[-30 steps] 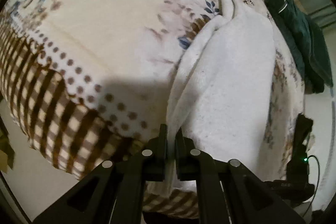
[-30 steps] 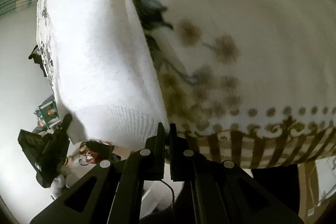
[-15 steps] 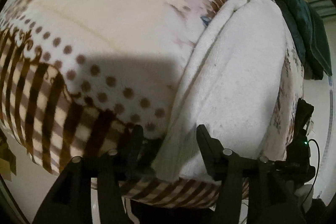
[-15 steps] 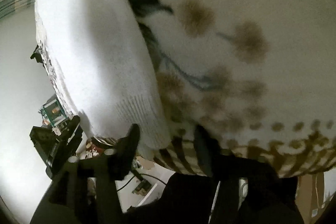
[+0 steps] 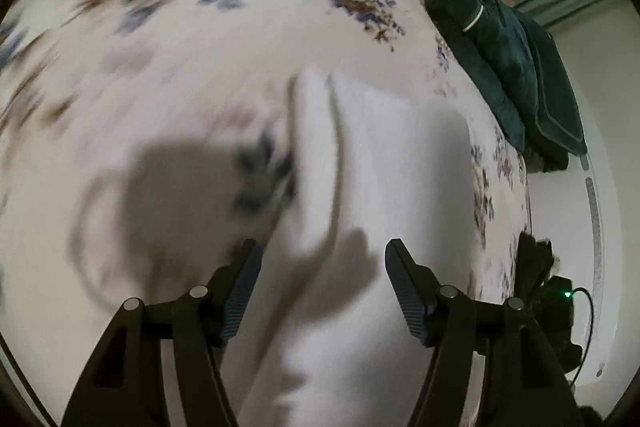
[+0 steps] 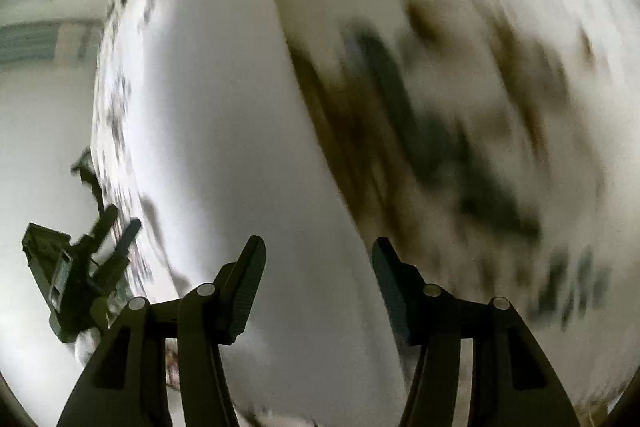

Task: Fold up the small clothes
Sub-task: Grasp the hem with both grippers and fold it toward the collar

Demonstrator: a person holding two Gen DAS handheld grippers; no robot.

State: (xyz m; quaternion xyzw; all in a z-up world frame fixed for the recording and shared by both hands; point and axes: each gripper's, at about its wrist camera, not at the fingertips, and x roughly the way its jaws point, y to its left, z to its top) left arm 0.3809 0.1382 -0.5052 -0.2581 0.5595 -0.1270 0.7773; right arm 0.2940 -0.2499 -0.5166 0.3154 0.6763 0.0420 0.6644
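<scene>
A white knitted garment (image 5: 384,155) lies folded lengthwise on a cream floral blanket (image 5: 180,39). In the left wrist view my left gripper (image 5: 320,259) is open and empty, just above the garment's left folded edge. In the right wrist view the same white garment (image 6: 224,131) fills the middle, and my right gripper (image 6: 318,255) is open and empty over it near its right edge. Both views are motion-blurred. The other gripper (image 6: 84,267) shows at the lower left of the right wrist view.
A dark green garment (image 5: 508,67) lies in a heap at the far right edge of the blanket. The other gripper's dark body (image 5: 548,291) with a green light and a cable sits at the right. A pale wall and curtain stand behind.
Both grippers were shut on the garment's near edge, then opened and let it go. Both have since moved forward over the garment, away from the blanket's striped border.
</scene>
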